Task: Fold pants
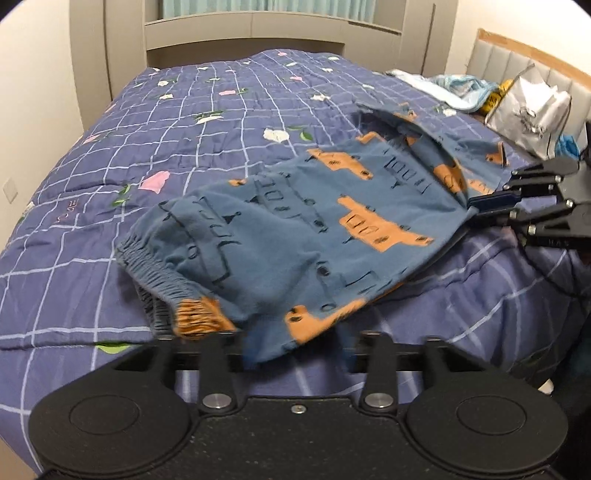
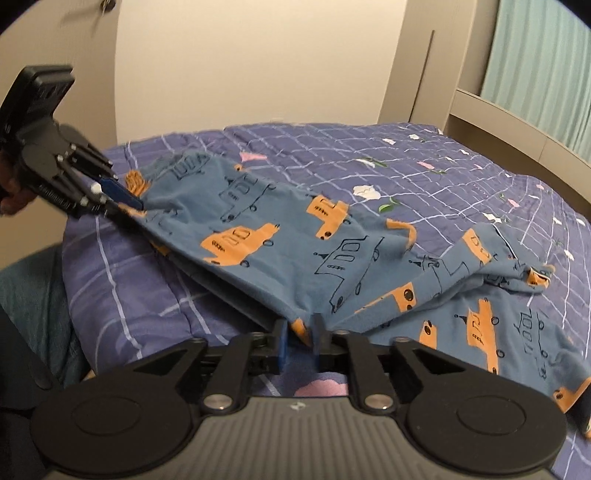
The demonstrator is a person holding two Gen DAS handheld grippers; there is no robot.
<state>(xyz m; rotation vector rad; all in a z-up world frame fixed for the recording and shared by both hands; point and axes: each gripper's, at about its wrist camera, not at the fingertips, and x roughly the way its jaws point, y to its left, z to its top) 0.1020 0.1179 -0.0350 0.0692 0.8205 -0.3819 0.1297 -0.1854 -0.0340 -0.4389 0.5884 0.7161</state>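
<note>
Blue pants (image 1: 295,229) printed with orange and outlined trucks lie folded across the bed, elastic waistband (image 1: 159,273) toward the left in the left wrist view. My left gripper (image 1: 295,350) stands open at the near edge of the pants, its jaws wide apart and blurred, with a flap of cloth hanging loose between them. The right wrist view shows this left gripper (image 2: 129,206) at the pants' (image 2: 295,240) far-left corner. My right gripper (image 2: 300,334) is slightly open, with a fold of cloth lying in the narrow gap. This right gripper (image 1: 480,208) also appears at the pants' right edge.
The bed carries a purple checked quilt (image 1: 184,147) with flower prints. A white bag (image 1: 528,114) and a heap of light clothes (image 1: 454,88) lie near the padded headboard (image 1: 517,62). A grey footboard (image 1: 258,29) rises behind. A hand (image 2: 11,195) holds the left gripper.
</note>
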